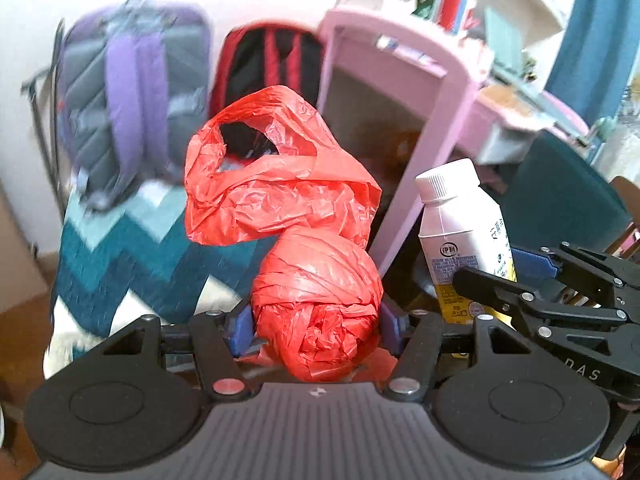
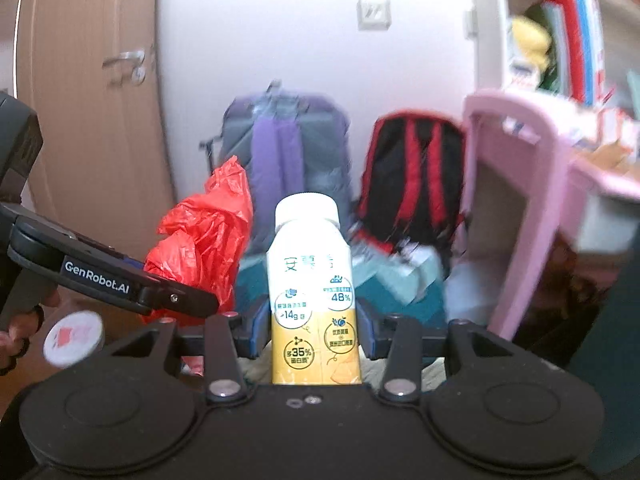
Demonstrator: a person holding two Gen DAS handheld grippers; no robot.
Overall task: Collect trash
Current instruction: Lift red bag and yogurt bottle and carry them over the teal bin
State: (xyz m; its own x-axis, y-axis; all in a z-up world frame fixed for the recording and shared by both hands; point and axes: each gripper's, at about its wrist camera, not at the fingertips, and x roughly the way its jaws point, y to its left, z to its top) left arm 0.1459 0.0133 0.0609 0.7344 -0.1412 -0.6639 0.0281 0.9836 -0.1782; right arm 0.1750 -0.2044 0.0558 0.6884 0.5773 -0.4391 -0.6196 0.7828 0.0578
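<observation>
Trash in hand — left gripper (image 1: 316, 320) clamps a red bag (image 1: 296, 216), right gripper (image 2: 314, 328) a bottle (image 2: 310, 280); next, bagging calls for opening the bag.

The white and yellow drink bottle (image 2: 312, 300) carries round badges reading "14g", "48%" and "35%", with large pale Chinese characters above them that are too faint to read; in the left wrist view its side panel shows a small round logo above fine print that is too small to make out. The left gripper (image 2: 120, 284) has "GenRobot.AI" in white along its black arm. The right gripper (image 1: 560, 300) shows the letters "DAS" on its body, the rest cut off.
</observation>
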